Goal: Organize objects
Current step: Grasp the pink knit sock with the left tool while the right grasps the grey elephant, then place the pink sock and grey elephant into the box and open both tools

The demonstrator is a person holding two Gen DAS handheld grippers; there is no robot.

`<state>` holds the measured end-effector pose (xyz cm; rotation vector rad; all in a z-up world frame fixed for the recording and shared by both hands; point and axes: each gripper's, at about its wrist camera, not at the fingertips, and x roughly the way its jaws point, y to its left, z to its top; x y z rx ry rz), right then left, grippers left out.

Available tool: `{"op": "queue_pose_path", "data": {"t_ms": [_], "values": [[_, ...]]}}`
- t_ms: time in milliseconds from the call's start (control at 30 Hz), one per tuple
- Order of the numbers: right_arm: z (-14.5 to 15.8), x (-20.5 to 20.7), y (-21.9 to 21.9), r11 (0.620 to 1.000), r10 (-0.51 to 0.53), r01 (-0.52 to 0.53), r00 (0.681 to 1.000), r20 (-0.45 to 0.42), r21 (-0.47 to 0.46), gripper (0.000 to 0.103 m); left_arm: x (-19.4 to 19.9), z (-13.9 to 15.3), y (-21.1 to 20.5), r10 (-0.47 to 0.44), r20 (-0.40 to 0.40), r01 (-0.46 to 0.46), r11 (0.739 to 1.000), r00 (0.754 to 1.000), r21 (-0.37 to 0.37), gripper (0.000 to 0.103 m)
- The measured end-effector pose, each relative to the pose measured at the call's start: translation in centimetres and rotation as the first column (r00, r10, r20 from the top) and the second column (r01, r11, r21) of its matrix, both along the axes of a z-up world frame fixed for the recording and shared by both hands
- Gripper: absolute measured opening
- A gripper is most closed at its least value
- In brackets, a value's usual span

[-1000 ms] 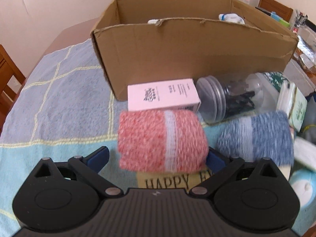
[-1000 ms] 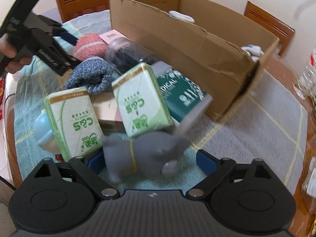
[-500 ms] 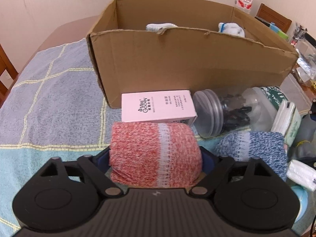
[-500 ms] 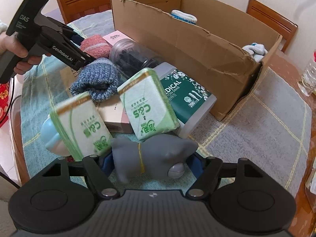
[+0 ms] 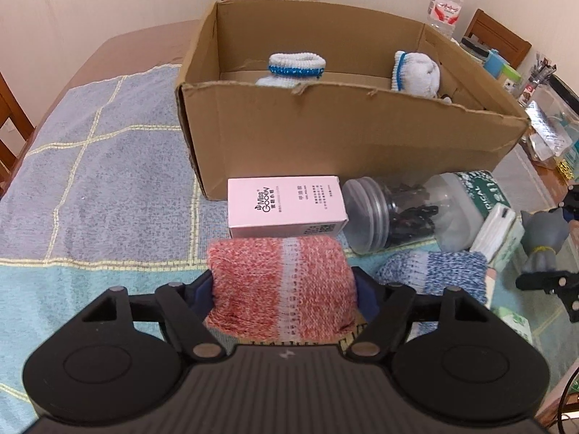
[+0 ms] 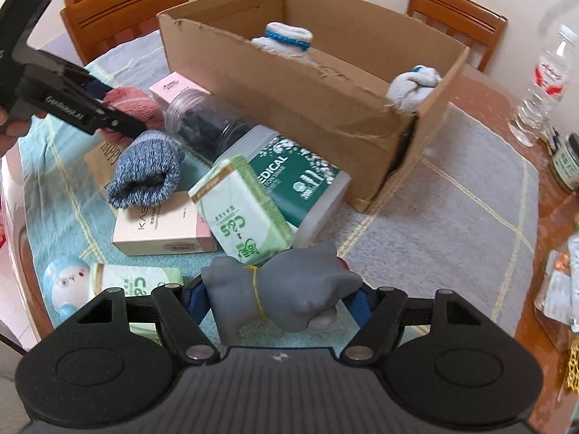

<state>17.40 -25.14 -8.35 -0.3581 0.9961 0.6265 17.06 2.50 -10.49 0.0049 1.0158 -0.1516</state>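
Left wrist view: left gripper (image 5: 284,291) clamped the rolled red knit sock (image 5: 282,285), long axis crosswise.
Box: open brown cardboard box (image 5: 343,141) lay directly ahead, upper centre.
Right gripper (image 6: 278,298): clamped the grey rubber toy (image 6: 282,294).

A rolled red sock (image 5: 280,285) sits clamped in the left tool (image 5: 284,291), a grey toy (image 6: 286,291) in the right tool (image 6: 280,298), before an open box (image 5: 347,133) holding two white socks (image 5: 295,68).

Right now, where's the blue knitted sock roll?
On the tablecloth, in front of the clear jar: the blue sock roll lies partly on a pink box, just right of the left gripper's red sock roll.
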Motion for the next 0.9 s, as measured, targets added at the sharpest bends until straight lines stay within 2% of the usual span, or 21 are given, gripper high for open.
{"op": "queue_pose_path", "data": {"t_ms": [300,600,900], "values": [[3.2,0.0,-1.4,0.997,-0.077,0.077,0.997,0.019,0.016,0.077,-1.4,2.7,-0.3,-0.048,-0.008,0.048,0.999,0.999,0.005,0.074],[7.4,1.0,-1.5,0.989,-0.121,0.118,0.992,0.025,0.084,0.077,-2.0,7.5,-1.1,-0.096,0.011,0.096,0.995,0.995,0.016,0.074],[10.9,3.5,-0.1,0.980,-0.140,0.133,0.989,0.038,0.146,0.077,0.3,11.8,-2.7,-0.108,0.060,0.108,0.994,0.992,0.008,0.074]]}}
